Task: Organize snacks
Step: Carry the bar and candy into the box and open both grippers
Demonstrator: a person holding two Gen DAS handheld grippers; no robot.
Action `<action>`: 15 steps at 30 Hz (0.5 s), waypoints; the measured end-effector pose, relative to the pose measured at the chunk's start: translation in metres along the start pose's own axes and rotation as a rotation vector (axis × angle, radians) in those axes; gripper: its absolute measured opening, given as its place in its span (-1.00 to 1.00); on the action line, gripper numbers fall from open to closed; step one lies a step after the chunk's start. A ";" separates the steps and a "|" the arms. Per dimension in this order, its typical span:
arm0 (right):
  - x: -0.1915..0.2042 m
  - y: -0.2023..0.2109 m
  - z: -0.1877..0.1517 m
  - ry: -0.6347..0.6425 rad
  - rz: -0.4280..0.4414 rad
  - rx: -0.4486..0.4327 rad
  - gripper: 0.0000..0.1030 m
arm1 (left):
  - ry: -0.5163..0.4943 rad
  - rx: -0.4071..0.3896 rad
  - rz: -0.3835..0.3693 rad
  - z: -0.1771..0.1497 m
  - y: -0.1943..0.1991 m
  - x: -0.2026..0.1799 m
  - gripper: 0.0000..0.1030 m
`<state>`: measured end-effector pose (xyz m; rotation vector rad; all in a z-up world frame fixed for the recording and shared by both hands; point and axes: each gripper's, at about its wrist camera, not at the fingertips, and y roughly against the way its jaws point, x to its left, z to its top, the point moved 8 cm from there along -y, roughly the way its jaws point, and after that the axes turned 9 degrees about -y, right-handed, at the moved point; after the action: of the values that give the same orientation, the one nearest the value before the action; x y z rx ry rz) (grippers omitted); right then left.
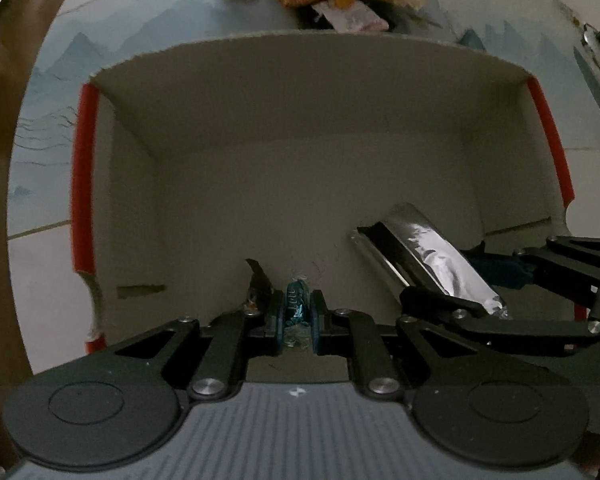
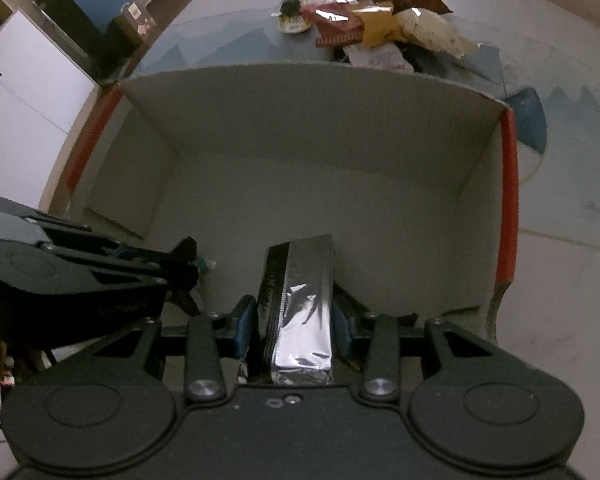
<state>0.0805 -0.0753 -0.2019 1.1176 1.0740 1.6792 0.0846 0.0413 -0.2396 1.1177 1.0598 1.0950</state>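
An open cardboard box [image 1: 300, 168] with red tape on its edges fills the left wrist view, and it also fills the right wrist view [image 2: 320, 184]. My left gripper [image 1: 296, 314] is shut on a small blue-wrapped candy [image 1: 297, 304] and holds it inside the box. My right gripper [image 2: 296, 320] is shut on a silver foil packet [image 2: 302, 300], also inside the box. The packet shows in the left wrist view [image 1: 432, 256] to the right of the candy. A dark wrapper [image 1: 260, 284] sticks up just left of the candy.
A pile of snack packets [image 2: 380, 28] in red, yellow, brown and white lies on the table beyond the box's far wall, beside a small round container [image 2: 294, 20]. The table has a blue mountain-pattern cover [image 2: 580, 120]. A cabinet and floor lie far left.
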 end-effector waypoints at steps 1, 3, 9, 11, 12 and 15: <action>0.001 -0.001 0.000 -0.001 -0.004 0.005 -0.23 | -0.002 0.004 0.002 0.000 -0.002 0.000 -0.76; -0.001 -0.003 0.000 -0.004 -0.012 0.008 -0.23 | -0.004 0.011 0.002 0.001 -0.006 -0.001 -0.76; -0.002 -0.004 0.001 -0.002 -0.022 0.011 -0.24 | 0.004 0.024 -0.006 -0.001 -0.013 -0.001 -0.76; -0.001 -0.003 0.000 0.000 -0.015 0.014 -0.24 | -0.001 0.020 -0.003 0.000 -0.013 -0.001 -0.76; -0.001 -0.002 0.000 0.000 -0.014 0.012 -0.24 | -0.004 0.014 -0.001 0.002 -0.013 0.001 -0.76; -0.001 0.000 0.000 0.000 -0.008 0.007 -0.23 | -0.010 0.003 0.000 -0.001 -0.009 0.000 -0.76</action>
<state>0.0810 -0.0763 -0.2018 1.1161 1.0838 1.6706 0.0848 0.0403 -0.2488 1.1245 1.0534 1.0876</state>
